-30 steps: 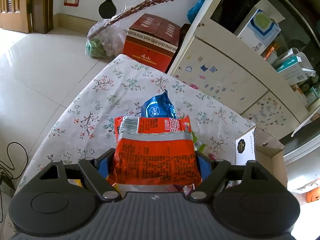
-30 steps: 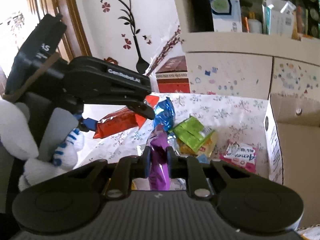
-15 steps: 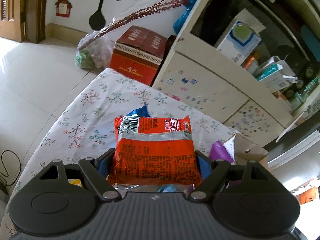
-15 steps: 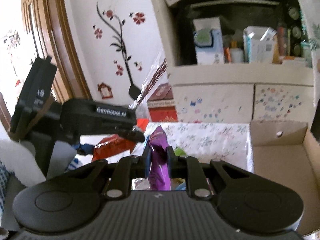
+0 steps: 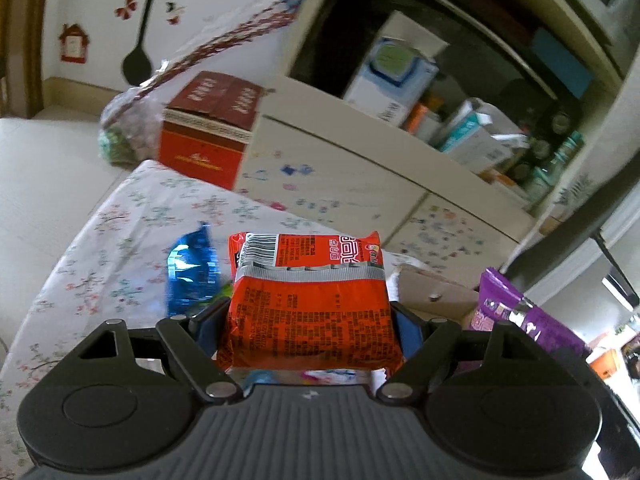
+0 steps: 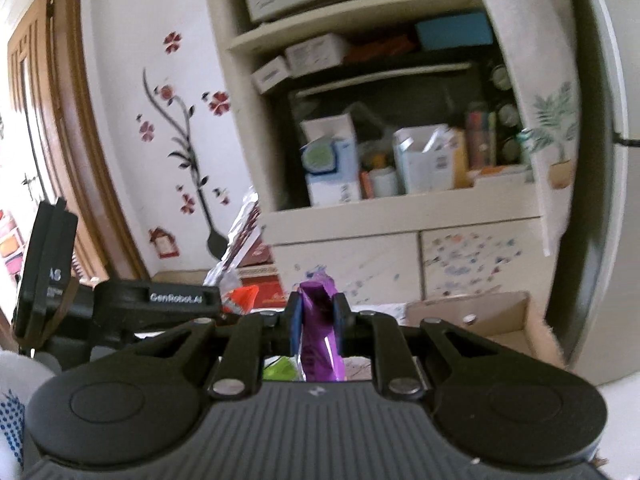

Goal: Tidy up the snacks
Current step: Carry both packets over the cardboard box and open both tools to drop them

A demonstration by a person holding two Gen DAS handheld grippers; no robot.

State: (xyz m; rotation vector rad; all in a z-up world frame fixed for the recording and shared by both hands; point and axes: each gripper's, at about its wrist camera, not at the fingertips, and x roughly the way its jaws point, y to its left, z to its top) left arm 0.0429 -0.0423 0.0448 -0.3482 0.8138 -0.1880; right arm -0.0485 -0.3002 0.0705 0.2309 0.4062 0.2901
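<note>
Gripping an orange snack packet (image 5: 310, 316) across its width, left tongs (image 5: 310, 320), above the flowered table (image 5: 120, 216). Pinched tight on a purple packet (image 6: 318, 332), right tongs (image 6: 316, 320), beside a cardboard box (image 6: 480, 316) at that table's edge. Lay on that table: blue packet (image 5: 190, 272).

Black ribbed left gripper (image 5: 310, 316), blue-padded jaws, silver pivot screws, white GenRobot.AI lettering

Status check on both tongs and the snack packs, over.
Left tongs shut on orange packet. Right tongs shut on purple packet. Cardboard box ahead, open, nothing blocking.
</note>
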